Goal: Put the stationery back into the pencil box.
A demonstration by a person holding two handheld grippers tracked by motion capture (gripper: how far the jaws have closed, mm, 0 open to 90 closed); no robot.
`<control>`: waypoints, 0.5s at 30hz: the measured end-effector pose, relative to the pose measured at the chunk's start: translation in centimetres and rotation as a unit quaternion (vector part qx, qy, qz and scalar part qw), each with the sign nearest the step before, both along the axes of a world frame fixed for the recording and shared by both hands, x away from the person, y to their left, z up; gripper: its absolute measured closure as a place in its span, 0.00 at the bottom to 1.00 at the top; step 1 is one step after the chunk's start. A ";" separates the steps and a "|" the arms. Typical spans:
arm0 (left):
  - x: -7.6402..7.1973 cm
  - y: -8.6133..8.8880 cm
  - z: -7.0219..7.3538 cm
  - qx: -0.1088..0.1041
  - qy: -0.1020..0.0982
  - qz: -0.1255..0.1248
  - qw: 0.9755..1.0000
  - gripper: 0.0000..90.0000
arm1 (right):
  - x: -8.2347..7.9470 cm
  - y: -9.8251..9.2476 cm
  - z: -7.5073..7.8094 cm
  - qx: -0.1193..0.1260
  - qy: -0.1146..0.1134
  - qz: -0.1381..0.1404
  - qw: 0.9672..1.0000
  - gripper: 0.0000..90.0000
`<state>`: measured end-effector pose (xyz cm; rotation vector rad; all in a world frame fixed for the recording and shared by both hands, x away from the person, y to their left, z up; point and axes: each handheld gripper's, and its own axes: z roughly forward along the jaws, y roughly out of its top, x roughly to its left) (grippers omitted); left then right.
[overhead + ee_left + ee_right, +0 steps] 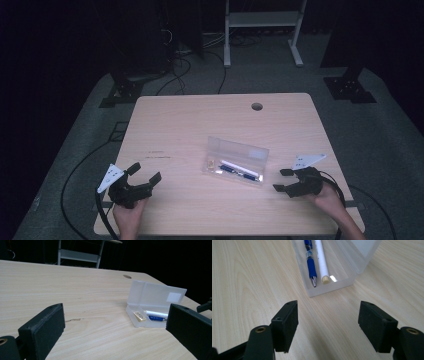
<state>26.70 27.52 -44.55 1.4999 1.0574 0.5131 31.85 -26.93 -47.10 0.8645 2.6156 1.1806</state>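
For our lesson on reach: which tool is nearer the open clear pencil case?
Right. The right tool sits just off the end of the pencil case on the person's right; the left tool is farther off, across bare table.

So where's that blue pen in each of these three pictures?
High view: the blue pen lies in the open clear case, right of the table's centre.
Left gripper view: it lies at the right, in the case's tray, next to the white pen.
Right gripper view: top centre, its tip toward the camera, left of the white pen.
Shared landmark: the clear case with its raised lid.
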 end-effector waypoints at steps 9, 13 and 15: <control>0.0 0.0 0.0 0.000 0.000 0.001 1.000 0.01 | -0.4 -0.9 -0.2 -0.009 0.003 -0.009 1.000 0.35; 0.0 -0.1 0.0 0.003 0.000 -0.002 1.000 0.01 | -0.7 -1.3 -0.3 -0.005 0.002 -0.014 1.000 0.35; 0.0 -0.1 0.0 0.005 0.000 -0.003 1.000 0.01 | -0.7 -1.4 -0.4 -0.005 0.002 -0.015 1.000 0.35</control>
